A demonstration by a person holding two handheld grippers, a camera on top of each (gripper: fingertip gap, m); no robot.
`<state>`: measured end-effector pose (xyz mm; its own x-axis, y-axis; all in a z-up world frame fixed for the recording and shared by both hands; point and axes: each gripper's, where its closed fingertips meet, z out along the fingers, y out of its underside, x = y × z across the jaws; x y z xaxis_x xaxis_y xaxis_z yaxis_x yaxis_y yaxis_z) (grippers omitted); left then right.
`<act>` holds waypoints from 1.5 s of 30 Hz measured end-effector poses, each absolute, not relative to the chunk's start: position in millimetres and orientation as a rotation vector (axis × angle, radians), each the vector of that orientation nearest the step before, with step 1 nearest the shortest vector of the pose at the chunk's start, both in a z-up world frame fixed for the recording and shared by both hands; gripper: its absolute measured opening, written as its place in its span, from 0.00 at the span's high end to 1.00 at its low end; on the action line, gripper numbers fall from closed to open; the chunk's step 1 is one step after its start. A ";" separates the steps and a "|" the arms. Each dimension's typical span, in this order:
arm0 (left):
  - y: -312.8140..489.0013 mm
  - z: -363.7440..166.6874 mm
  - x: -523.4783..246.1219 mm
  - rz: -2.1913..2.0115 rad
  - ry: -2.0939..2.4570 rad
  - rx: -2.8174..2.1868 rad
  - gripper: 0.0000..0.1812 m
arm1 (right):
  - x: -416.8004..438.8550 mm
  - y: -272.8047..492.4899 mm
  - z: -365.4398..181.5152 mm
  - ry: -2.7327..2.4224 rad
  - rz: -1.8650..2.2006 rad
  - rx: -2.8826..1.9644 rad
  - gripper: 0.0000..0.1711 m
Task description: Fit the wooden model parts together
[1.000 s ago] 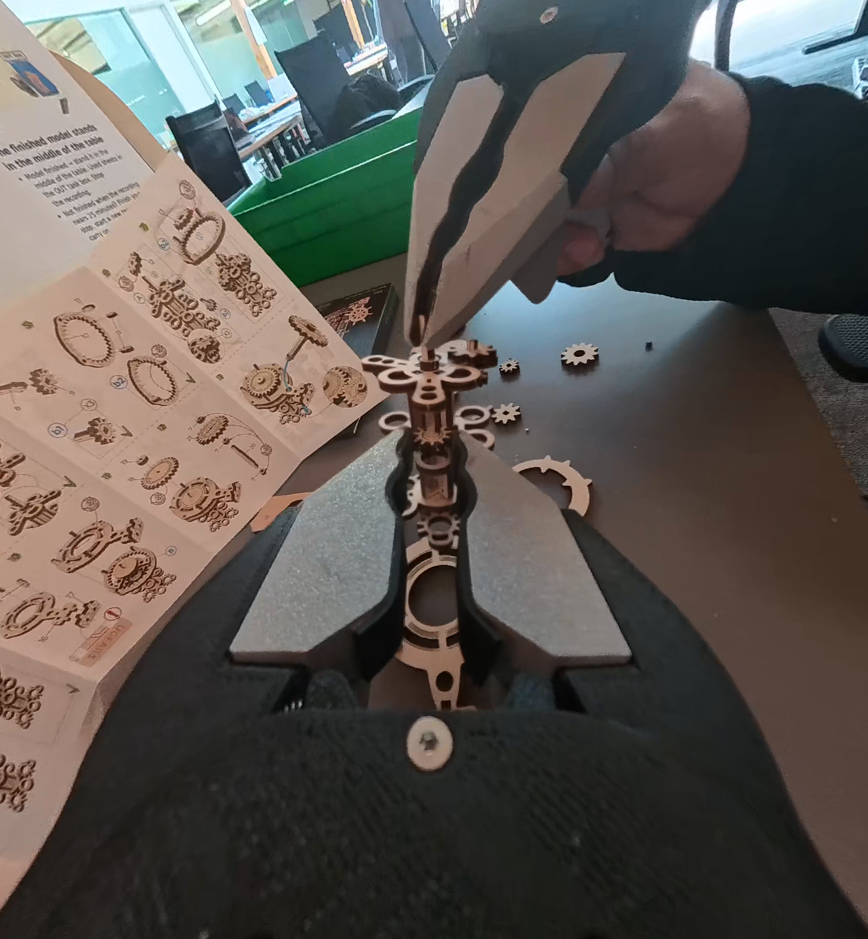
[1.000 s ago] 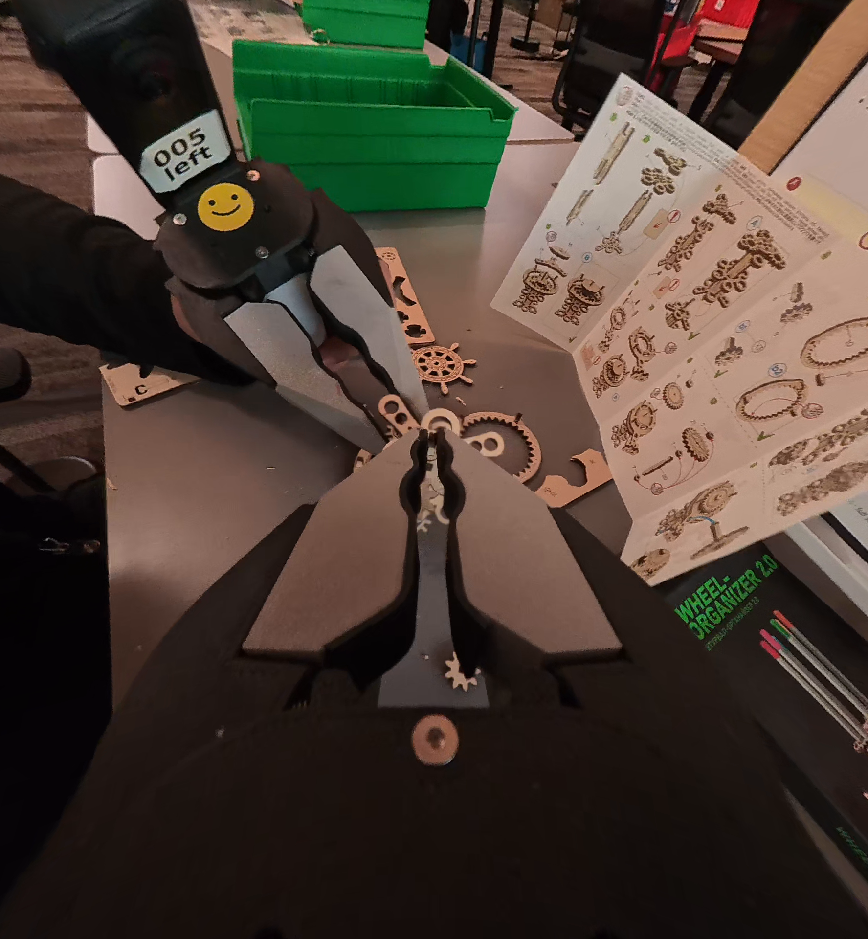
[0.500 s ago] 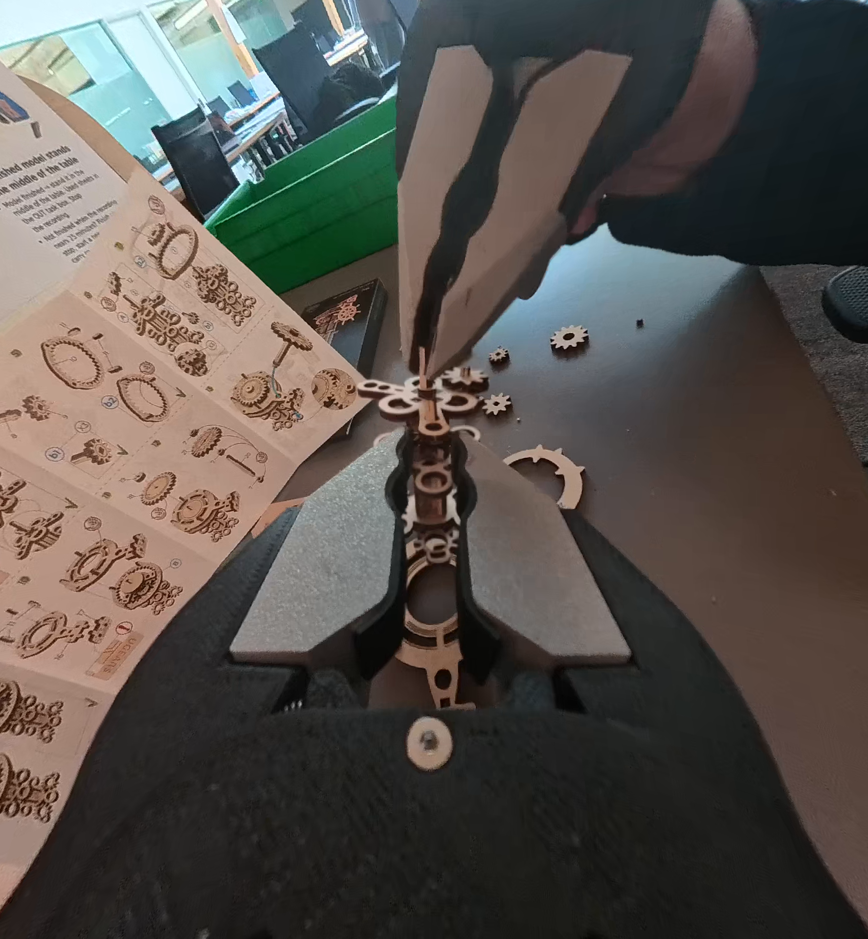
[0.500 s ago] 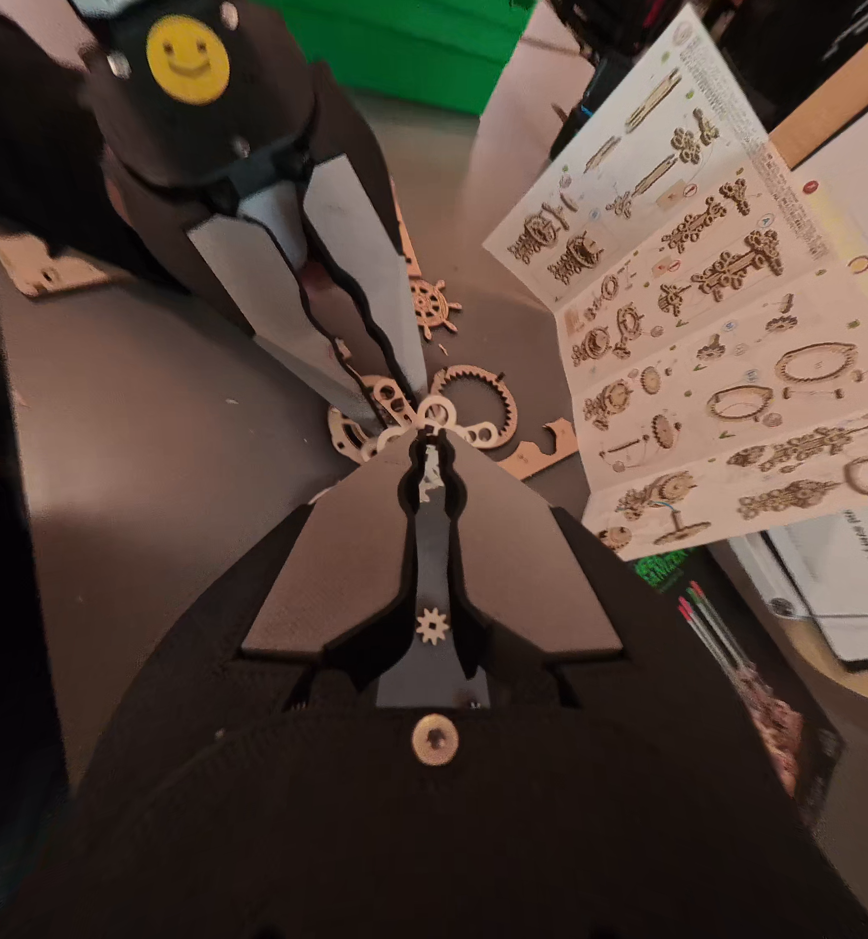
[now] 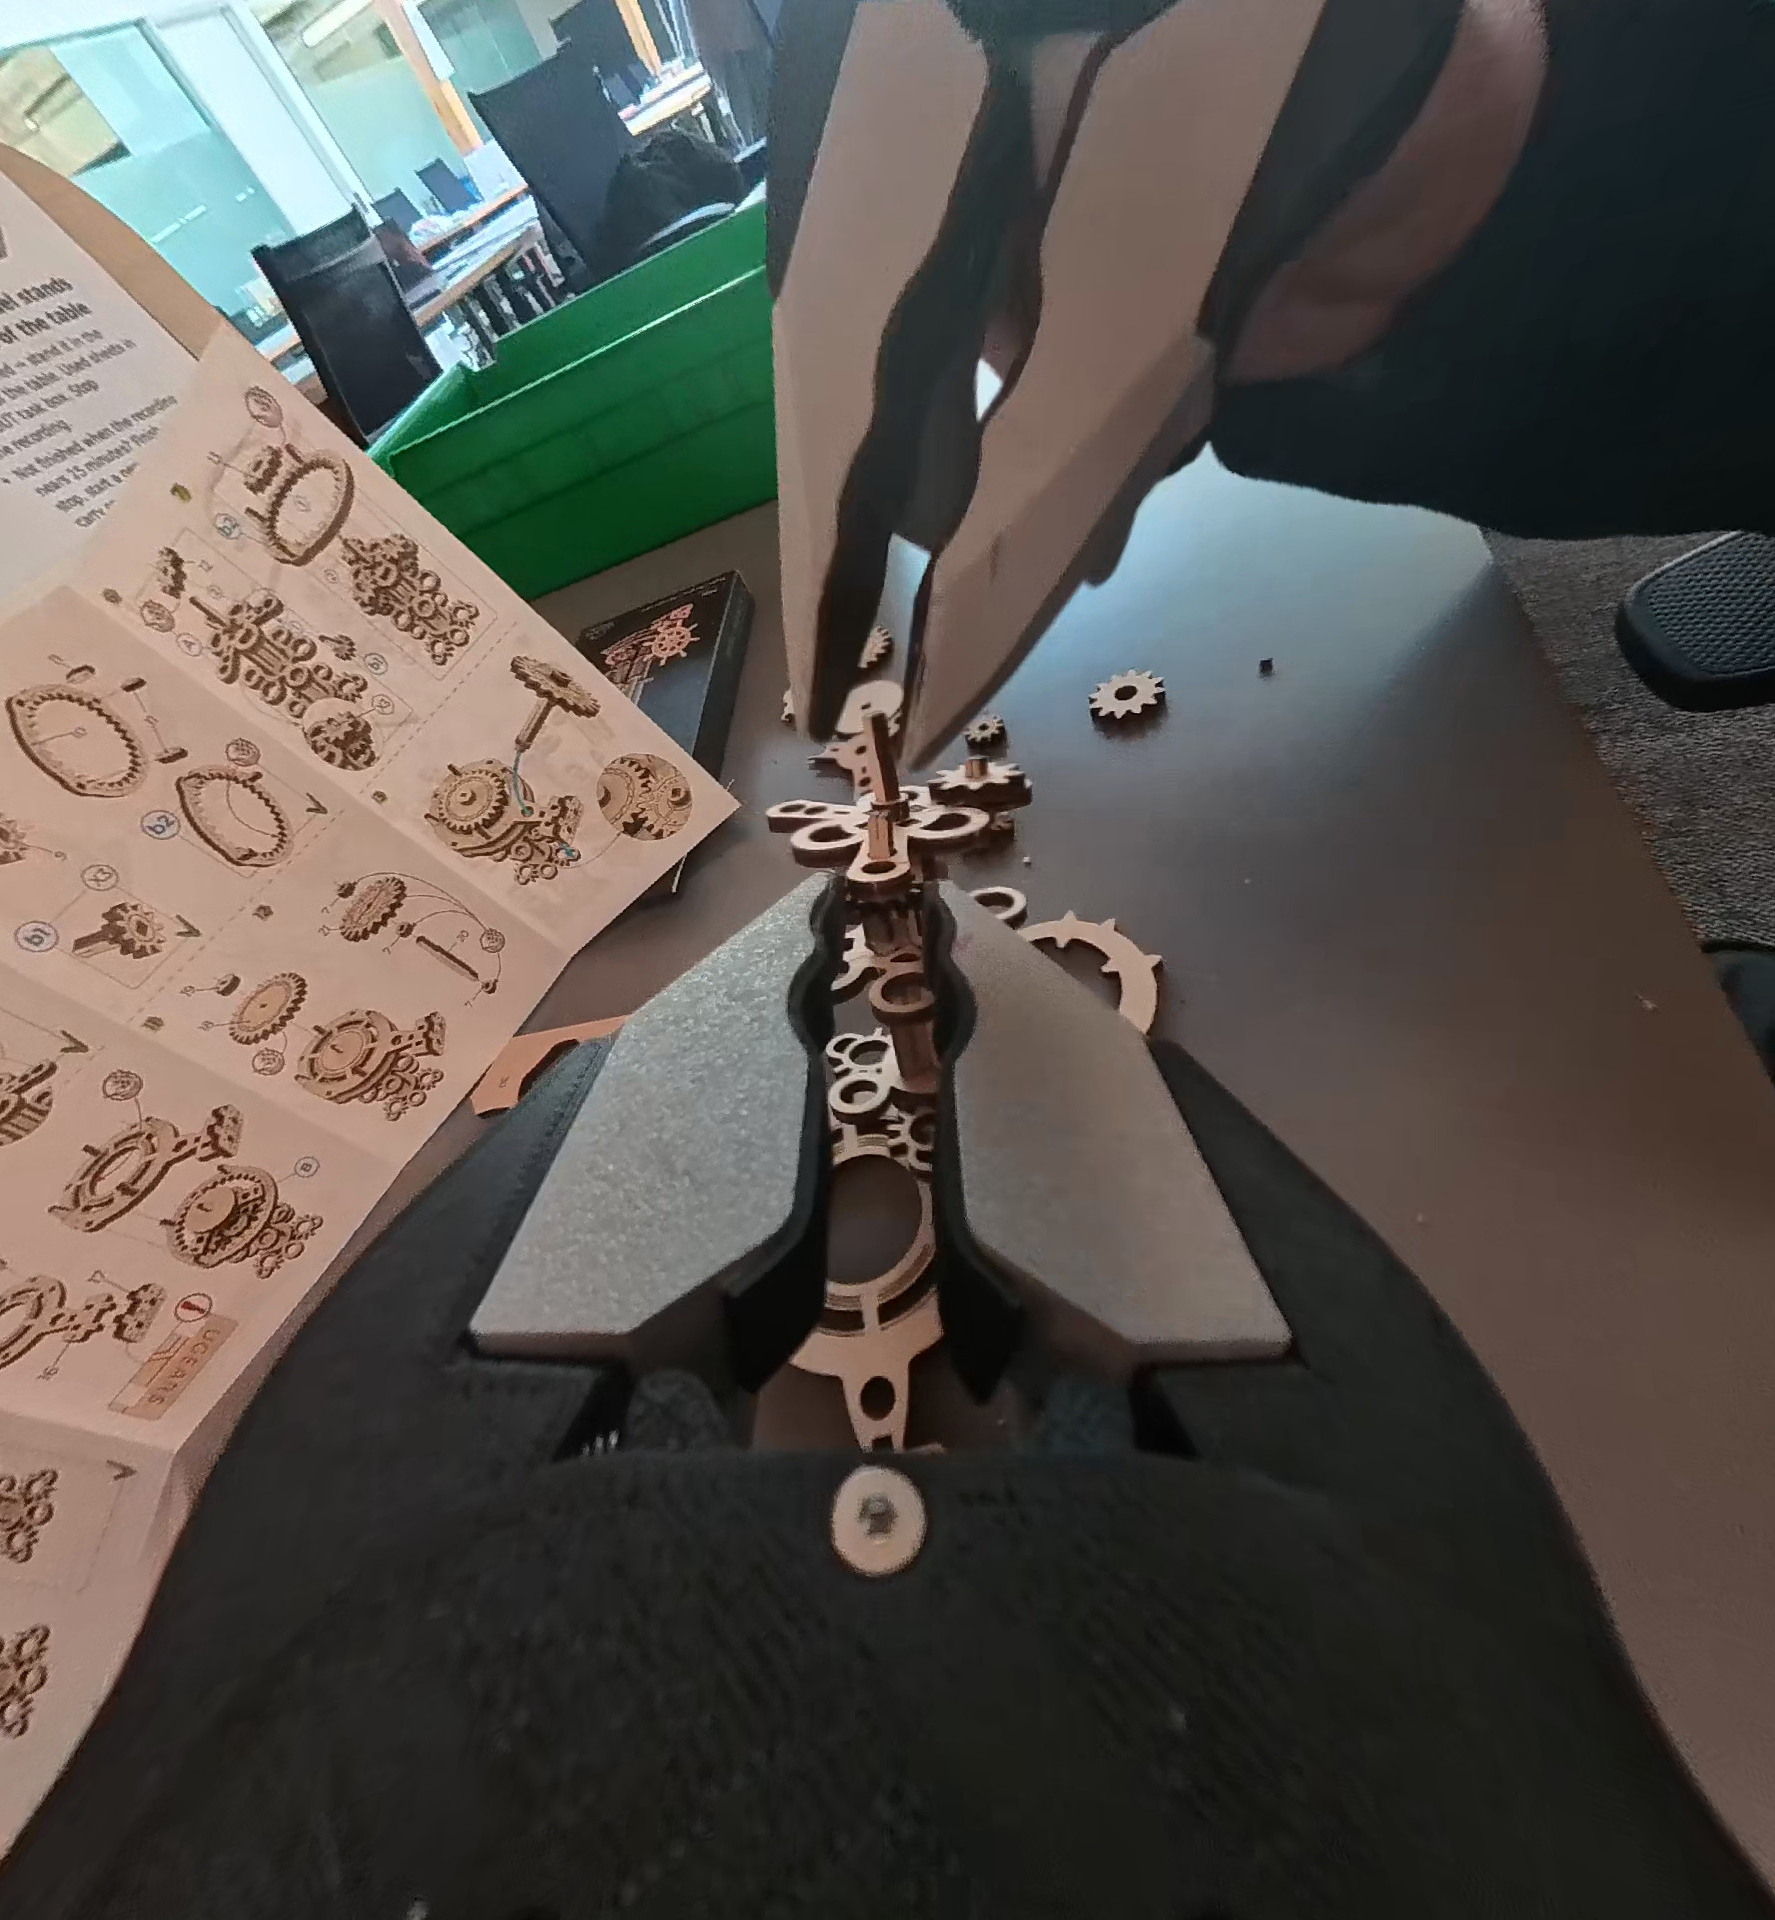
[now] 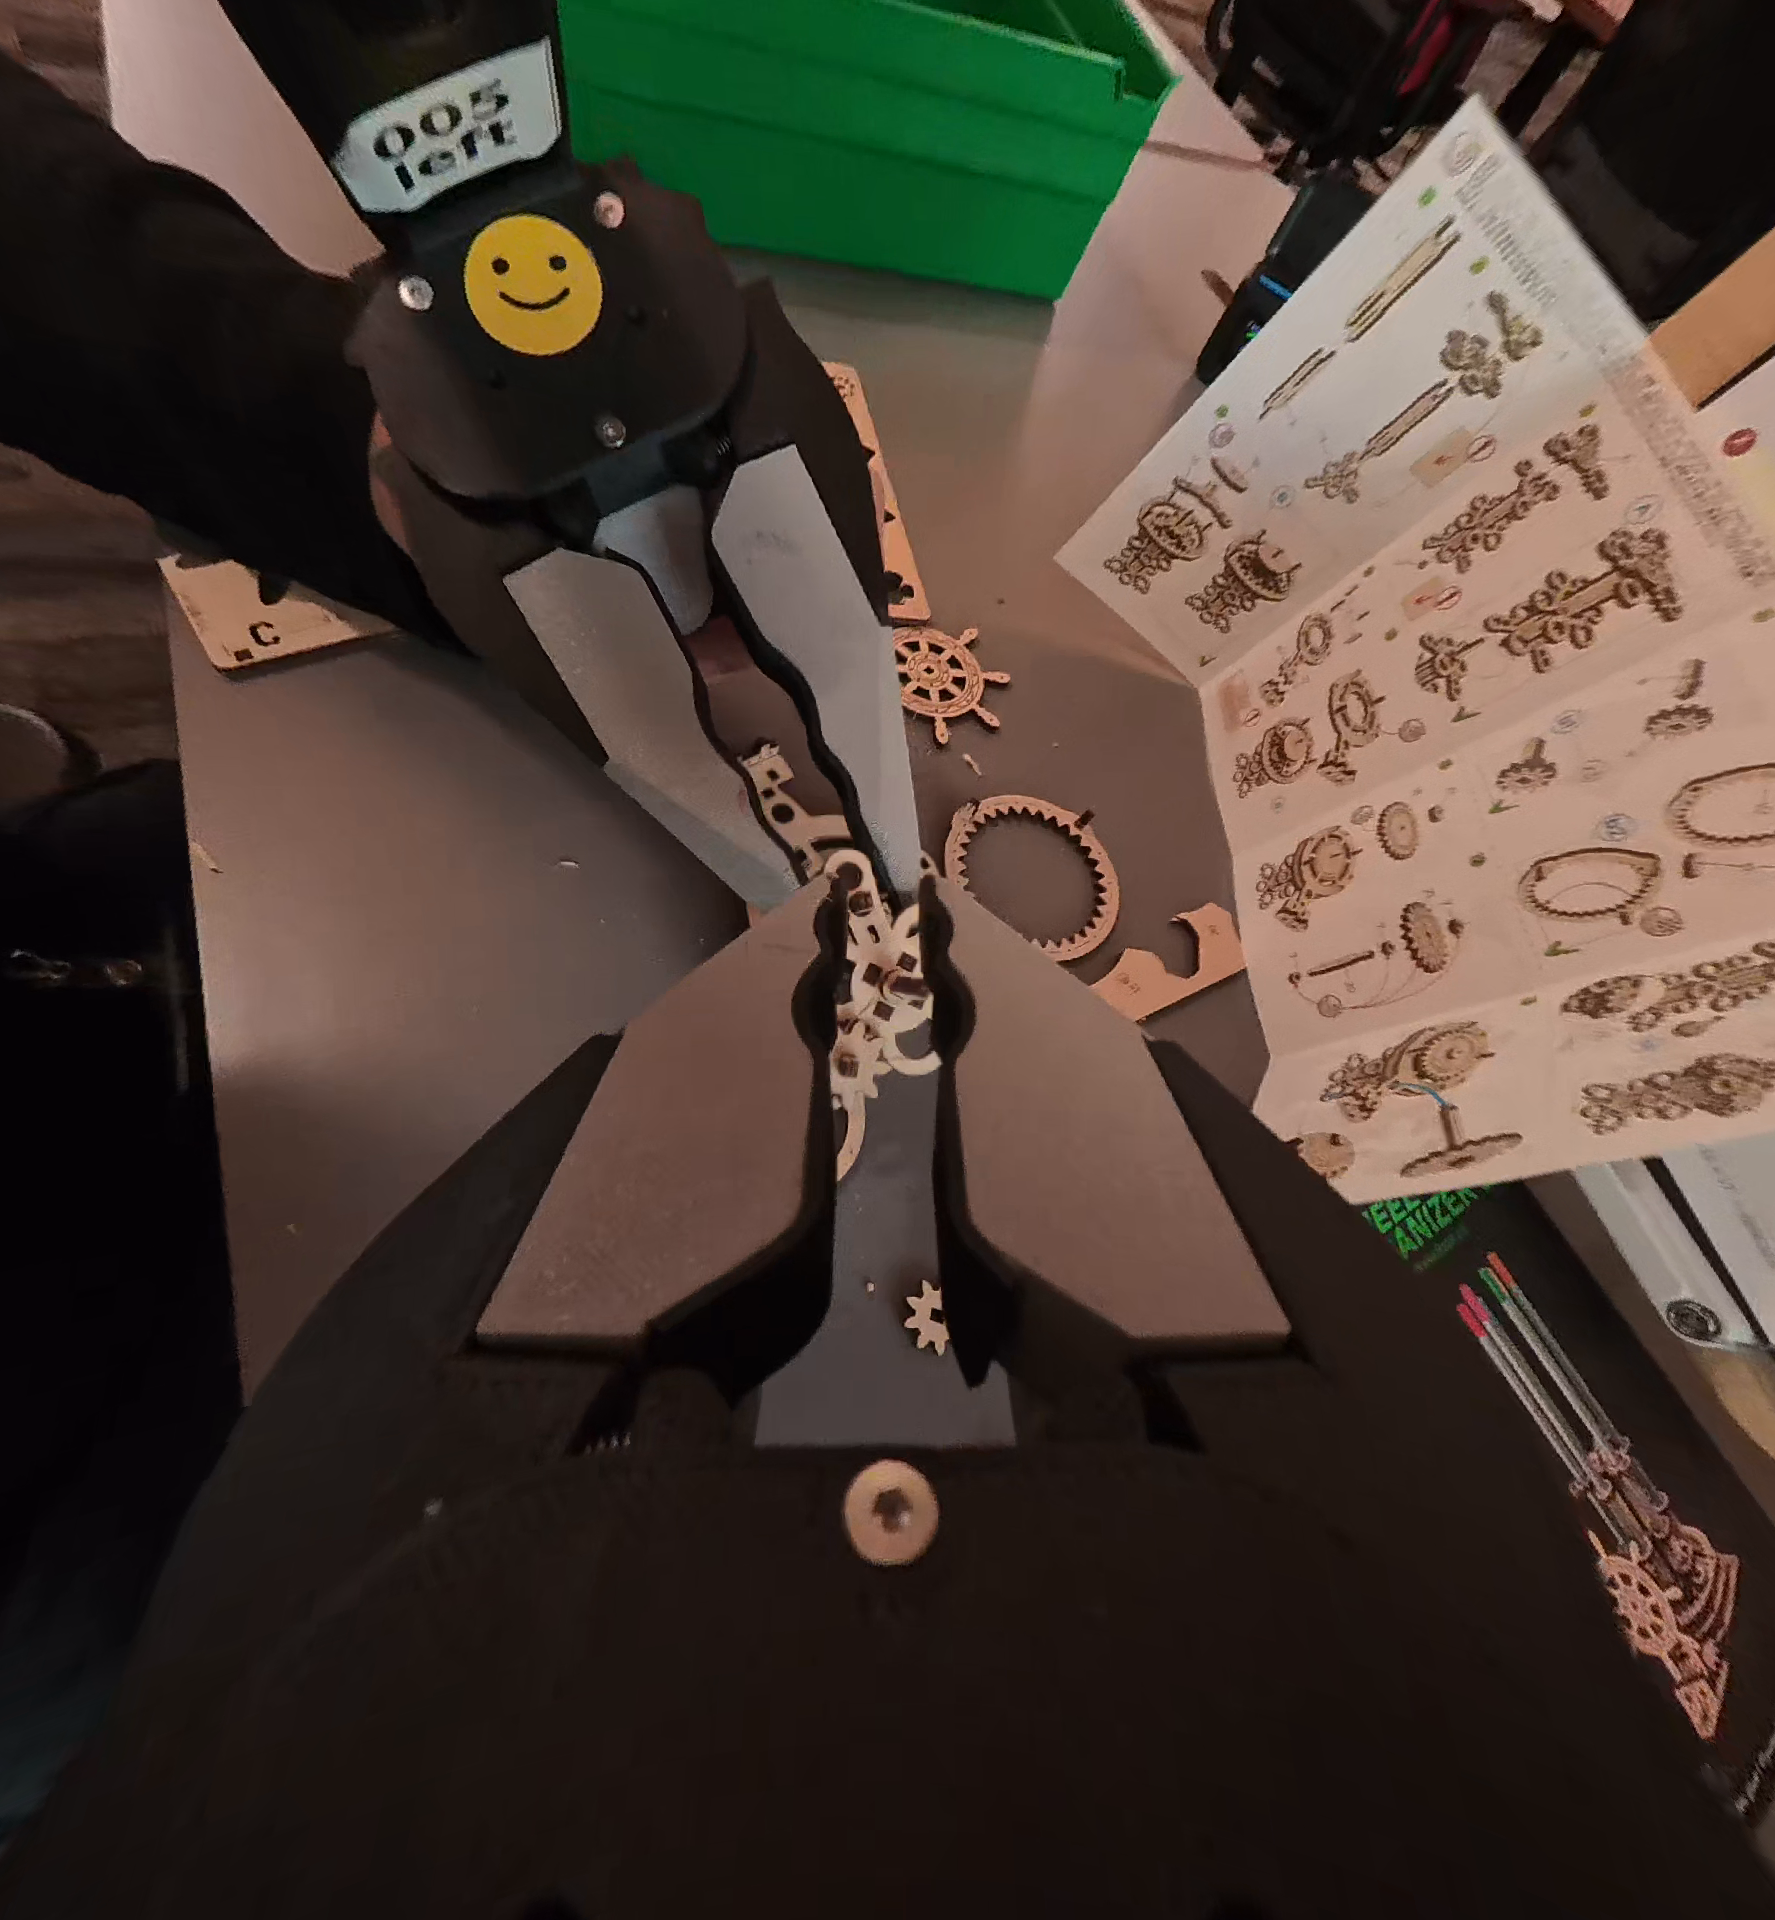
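Observation:
My left gripper point(image 5: 883, 894) is shut on a wooden model assembly point(image 5: 888, 997) of stacked rings and small gears, held on edge just above the table. A thin wooden pin point(image 5: 881, 758) stands up from the assembly's front end. My right gripper point(image 5: 867, 727) comes down from above, its jaws slightly apart with one tip on each side of the pin. In the right wrist view, my right gripper point(image 6: 878, 894) straddles the assembly point(image 6: 878, 997). The left gripper point(image 6: 841, 862) reaches in from the upper left.
A folded instruction sheet point(image 5: 239, 883) stands at the left, seen on the right in the right wrist view point(image 6: 1485, 779). Green bins point(image 5: 602, 436) sit behind. Loose gears point(image 5: 1127, 694), a ring gear point(image 6: 1028, 873), a ship wheel point(image 6: 940, 681) and a black box point(image 6: 1589, 1558) lie around. Left and right tips are no more than a few centimetres apart.
My right gripper's jaws were shut on the pin's top. They have opened slightly and now sit on either side of it. My left gripper keeps its hold on the assembly.

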<state>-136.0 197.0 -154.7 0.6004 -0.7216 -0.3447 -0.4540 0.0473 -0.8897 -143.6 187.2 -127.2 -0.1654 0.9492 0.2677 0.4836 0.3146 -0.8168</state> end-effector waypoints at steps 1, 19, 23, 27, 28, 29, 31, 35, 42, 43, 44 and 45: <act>196.6 -155.1 -135.4 -0.272 1.014 -1.589 0.94 | -144.8 186.1 -131.2 -1.804 0.729 -1.283 0.95; 191.0 -169.0 -133.5 -0.409 1.017 -1.698 0.90 | -143.5 185.4 -142.3 -1.844 0.862 -1.319 1.00; 191.6 -164.6 -132.9 -0.399 1.009 -1.678 0.90 | -143.7 182.5 -144.3 -1.868 0.863 -1.324 1.00; 189.2 -157.9 -131.5 -0.432 0.996 -1.653 0.90 | -143.8 180.5 -145.4 -1.888 0.859 -1.320 1.00; 188.6 -157.5 -131.7 -0.447 0.994 -1.656 0.90 | -143.7 180.0 -145.2 -1.891 0.860 -1.318 1.00; 188.3 -157.9 -132.0 -0.456 0.994 -1.661 0.90 | -143.6 179.5 -144.8 -1.892 0.864 -1.317 1.00; 186.4 -159.7 -131.5 -0.469 1.008 -1.665 0.91 | -143.8 176.7 -144.3 -1.899 0.885 -1.313 1.00; 182.4 -157.3 -128.1 -0.477 1.032 -1.636 0.94 | -143.1 173.8 -145.3 -1.916 0.905 -1.310 1.00; 180.1 -157.2 -127.6 -0.480 1.056 -1.627 0.94 | -142.8 171.4 -145.0 -1.925 0.928 -1.319 1.00; 179.9 -157.1 -127.5 -0.481 1.057 -1.626 0.94 | -142.9 171.4 -145.0 -1.929 0.931 -1.322 1.00; 180.0 -157.2 -127.7 -0.481 1.057 -1.625 0.94 | -143.1 171.7 -145.0 -1.932 0.931 -1.326 1.00; 180.6 -157.1 -128.1 -0.482 1.052 -1.625 0.94 | -143.6 172.3 -144.8 -1.933 0.928 -1.328 1.00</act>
